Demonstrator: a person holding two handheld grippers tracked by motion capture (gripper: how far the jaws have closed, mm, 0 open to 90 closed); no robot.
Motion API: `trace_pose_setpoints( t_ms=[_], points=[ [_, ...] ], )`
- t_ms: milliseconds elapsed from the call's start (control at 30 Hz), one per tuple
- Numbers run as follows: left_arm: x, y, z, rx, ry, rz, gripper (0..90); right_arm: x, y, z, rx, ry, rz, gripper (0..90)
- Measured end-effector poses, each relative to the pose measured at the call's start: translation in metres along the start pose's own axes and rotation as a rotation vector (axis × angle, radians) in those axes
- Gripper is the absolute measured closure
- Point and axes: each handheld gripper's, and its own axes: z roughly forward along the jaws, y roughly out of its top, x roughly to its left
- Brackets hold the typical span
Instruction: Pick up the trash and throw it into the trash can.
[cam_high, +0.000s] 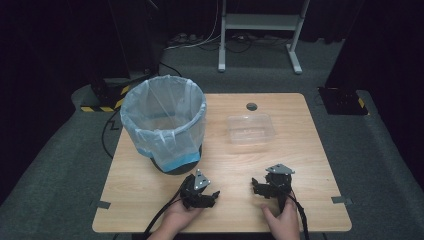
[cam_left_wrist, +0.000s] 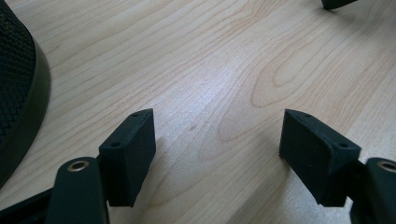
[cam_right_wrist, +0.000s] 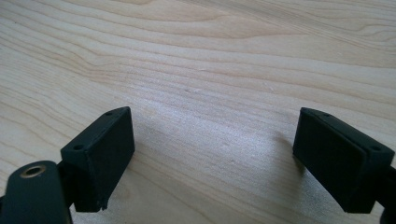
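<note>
Bin (cam_high: 165, 120) stood far-left on the table (cam_high: 300, 200), clear tray (cam_high: 250, 128) to its right. Left gripper (cam_high: 212, 196) rested just before the bin's base, jaws spread, empty — right gripper (cam_high: 256, 187) likewise wide, and the nearer one to that tray, which lay straight ahead, long axis crosswise.

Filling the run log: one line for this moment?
left gripper: open, empty | right gripper: open, empty | both low over table | bin, clear tray untouched
</note>
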Motion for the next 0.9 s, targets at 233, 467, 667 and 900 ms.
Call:
trace_pose_setpoints(
  t_ms=[233, 467, 667, 900],
  points=[
    [0.001, 0.002, 0.001, 0.008, -0.007, 0.021, 27.0, -0.001, 0.001, 0.001, 0.000, 0.005, -0.007, 11.3],
    [0.001, 0.002, 0.001, 0.007, -0.008, 0.021, 27.0, -0.008, -0.004, -0.007, -0.002, 0.055, -0.020, 21.8],
    [0.001, 0.002, 0.001, 0.010, -0.008, 0.022, 27.0, -0.041, 0.037, -0.027, -0.149, 0.029, 0.049, 31.8],
    [0.001, 0.001, 0.000, 0.012, -0.011, 0.020, 27.5, -0.062, 0.122, 0.020, -0.190, -0.071, 0.094, 41.2]
  ],
)
